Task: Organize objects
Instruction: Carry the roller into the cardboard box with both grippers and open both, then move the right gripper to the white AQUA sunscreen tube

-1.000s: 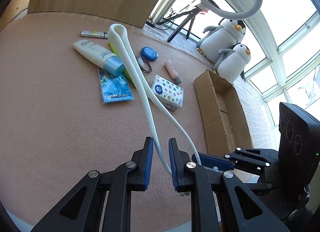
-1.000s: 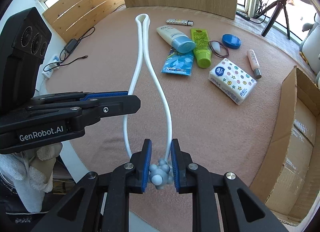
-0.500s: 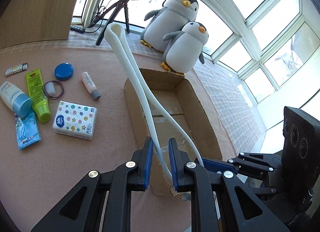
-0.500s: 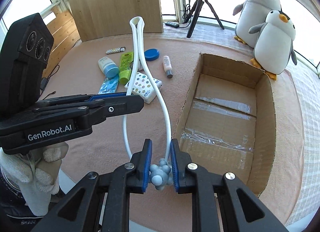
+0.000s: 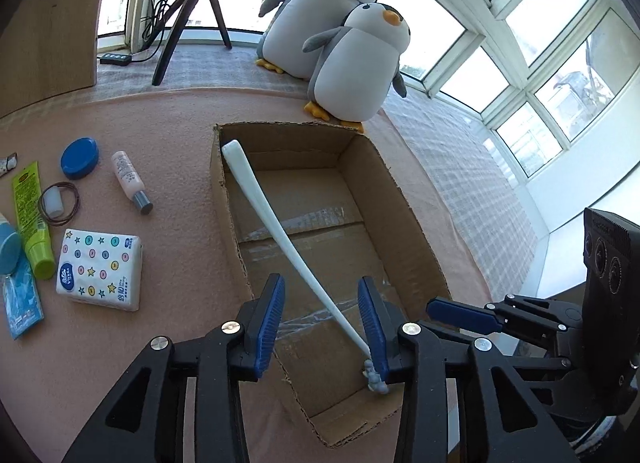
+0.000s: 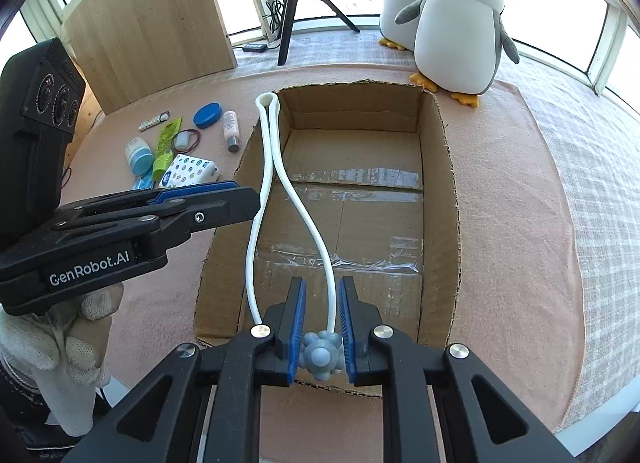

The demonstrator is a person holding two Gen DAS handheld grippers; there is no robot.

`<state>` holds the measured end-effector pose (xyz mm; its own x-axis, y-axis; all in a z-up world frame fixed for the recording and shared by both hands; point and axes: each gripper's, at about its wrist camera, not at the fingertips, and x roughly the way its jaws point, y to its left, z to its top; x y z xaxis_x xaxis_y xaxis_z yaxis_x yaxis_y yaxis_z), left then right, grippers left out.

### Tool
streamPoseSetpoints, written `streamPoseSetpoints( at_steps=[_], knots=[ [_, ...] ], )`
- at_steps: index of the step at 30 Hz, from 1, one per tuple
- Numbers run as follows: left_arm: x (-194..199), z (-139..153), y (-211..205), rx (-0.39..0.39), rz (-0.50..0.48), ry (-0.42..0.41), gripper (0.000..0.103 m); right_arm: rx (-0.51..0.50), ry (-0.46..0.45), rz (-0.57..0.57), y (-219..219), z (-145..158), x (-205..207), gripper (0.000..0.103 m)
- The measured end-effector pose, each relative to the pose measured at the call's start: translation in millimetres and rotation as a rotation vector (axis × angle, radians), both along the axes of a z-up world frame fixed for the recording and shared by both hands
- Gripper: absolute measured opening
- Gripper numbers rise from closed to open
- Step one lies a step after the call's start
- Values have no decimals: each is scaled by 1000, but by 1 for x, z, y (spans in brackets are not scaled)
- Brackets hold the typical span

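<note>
Your right gripper (image 6: 322,337) is clamped on the knobbly grey-blue ball (image 6: 322,355) at the end of the white looped massager (image 6: 272,167), whose bend rests against the far left corner of the open cardboard box (image 6: 444,199). Your left gripper (image 6: 224,199) reaches in from the left, its jaws having just been opening, a white-gloved hand (image 6: 60,343) behind it. The toiletries and the star-patterned tissue pack (image 6: 190,175) lie left of the box, two plush penguins (image 6: 456,19) beyond it.
</note>
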<state>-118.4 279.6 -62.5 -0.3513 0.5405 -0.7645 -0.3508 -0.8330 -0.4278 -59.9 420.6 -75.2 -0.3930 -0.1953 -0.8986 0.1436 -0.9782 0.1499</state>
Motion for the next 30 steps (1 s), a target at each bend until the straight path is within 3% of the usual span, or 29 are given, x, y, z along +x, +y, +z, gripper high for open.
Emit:
streamPoseSetpoints(
  at_steps=[2, 4, 17, 30],
  knots=[
    [-1, 0, -8, -9, 7, 6, 42, -11, -1, -25, 4, -1, -2, 35],
    [0, 1, -16, -17, 15, 13, 42, -9, 8, -44, 6, -1, -4, 41],
    [25, 8, -96, -77, 89, 42, 42, -17, 45, -34, -28, 10, -12, 44],
    [55, -11, -237, -98, 276, -22, 42, -54, 108, 160, -138, 26, -40, 44]
  ],
)
